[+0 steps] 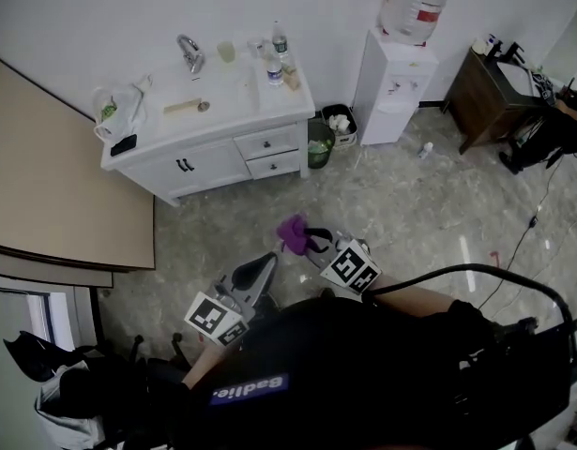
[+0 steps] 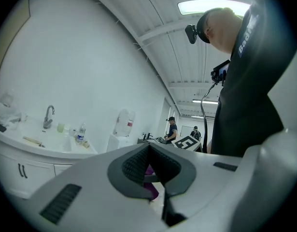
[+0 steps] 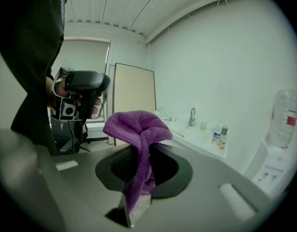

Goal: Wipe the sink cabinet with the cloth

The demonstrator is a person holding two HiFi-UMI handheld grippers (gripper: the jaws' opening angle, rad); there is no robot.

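Observation:
The white sink cabinet (image 1: pixel 213 153) stands against the far wall, well away from both grippers, with a faucet (image 1: pixel 189 52) on its top. My right gripper (image 1: pixel 307 240) is shut on a purple cloth (image 1: pixel 292 233), which bunches above the jaws and hangs down between them. In the right gripper view the cloth (image 3: pixel 138 124) fills the right gripper (image 3: pixel 141 151), and the cabinet (image 3: pixel 199 140) lies ahead to the right. My left gripper (image 1: pixel 267 261) is held low beside it, shut and empty. In the left gripper view the left gripper (image 2: pixel 149 148) has its jaws meeting, with the cabinet (image 2: pixel 22 166) at left.
Bottles (image 1: pixel 275 68), a wooden brush (image 1: pixel 183 107), a phone (image 1: pixel 124 144) and a plastic bag (image 1: pixel 119 106) sit on the counter. A green bin (image 1: pixel 319 143), a small black bin (image 1: pixel 341 123) and a water dispenser (image 1: pixel 393 73) stand right of the cabinet. A tan panel (image 1: pixel 53 186) is at left, a brown desk (image 1: pixel 490 92) at right.

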